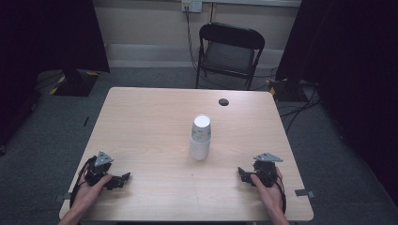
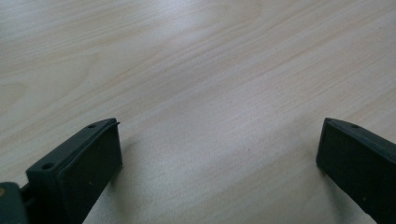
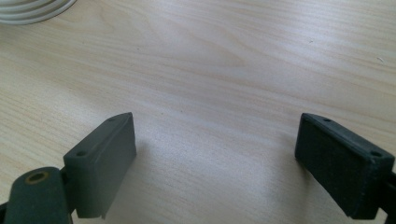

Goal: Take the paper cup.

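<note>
A stack of white paper cups [image 1: 201, 137] stands upside down near the middle of the wooden table [image 1: 150, 117]. My left gripper [image 1: 123, 179] rests at the table's near left corner, held by a hand, with its jaws pointing right. In the left gripper view the left gripper [image 2: 219, 140] is open, with bare wood between its jaws. My right gripper [image 1: 241, 173] rests at the near right, jaws pointing left toward the cups. In the right gripper view the right gripper [image 3: 215, 135] is open and empty, and the cups' stacked rims [image 3: 32, 9] show at the top left corner.
A small black round spot [image 1: 224, 101] marks the table near its far edge. A black folding chair [image 1: 230, 51] stands beyond the table against the wall. Cables [image 1: 300, 105] lie on the grey floor at the right, and dark curtains hang on both sides.
</note>
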{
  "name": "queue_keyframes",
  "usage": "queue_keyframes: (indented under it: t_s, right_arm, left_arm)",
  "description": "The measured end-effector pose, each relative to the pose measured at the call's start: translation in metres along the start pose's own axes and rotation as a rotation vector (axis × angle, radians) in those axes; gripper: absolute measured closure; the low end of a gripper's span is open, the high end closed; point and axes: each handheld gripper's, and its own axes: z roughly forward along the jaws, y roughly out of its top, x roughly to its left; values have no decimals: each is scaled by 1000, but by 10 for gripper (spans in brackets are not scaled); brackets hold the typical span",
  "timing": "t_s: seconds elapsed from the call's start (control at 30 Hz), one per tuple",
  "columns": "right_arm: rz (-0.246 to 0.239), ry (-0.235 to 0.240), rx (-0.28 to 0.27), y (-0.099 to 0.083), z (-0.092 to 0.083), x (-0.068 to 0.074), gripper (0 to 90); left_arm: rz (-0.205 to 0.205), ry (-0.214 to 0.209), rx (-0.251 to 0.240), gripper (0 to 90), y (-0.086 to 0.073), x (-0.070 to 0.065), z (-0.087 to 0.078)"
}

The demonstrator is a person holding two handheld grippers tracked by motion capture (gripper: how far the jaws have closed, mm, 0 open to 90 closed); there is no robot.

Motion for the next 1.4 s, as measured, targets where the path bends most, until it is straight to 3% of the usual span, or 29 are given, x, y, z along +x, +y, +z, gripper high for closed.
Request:
queue_keyframes:
  t_s: [0.2, 0.4, 0.47, 0.5, 0.57, 0.67, 0.77, 1.0, 1.13, 1.4]
  right_arm:
    - [7, -3, 2, 0, -1, 1, 137]
    - [-13, 32, -25, 3, -4, 6, 153]
    - [-12, 59, -50, 5, -8, 9, 159]
    - [2, 107, -74, 7, -12, 11, 169]
    - [-8, 142, -90, 8, -15, 15, 187]
    - [-42, 167, -86, 11, -17, 20, 188]
    - [-45, 178, -88, 13, -18, 24, 188]
    - [-97, 229, -140, 32, -24, 41, 218]
    - [-117, 241, -151, 37, -26, 45, 218]
    - [-146, 312, -165, 59, -36, 48, 161]
  left_arm:
    - [-5, 3, -3, 0, 0, -1, 1]
    - [-5, 3, -3, 0, 0, -1, 1]
    - [-5, 3, -3, 0, 0, -1, 1]
    - [-5, 3, -3, 0, 0, -1, 1]
    - [-5, 3, -3, 0, 0, -1, 1]
    - [-3, -1, -3, 0, 1, 0, 1]
    - [-3, -1, -3, 0, 1, 0, 1]
    - [-1, 2, -4, 0, 1, -1, 1]
    - [-1, 1, -4, 0, 1, -1, 1]
    - [0, 2, -2, 0, 1, -1, 1]
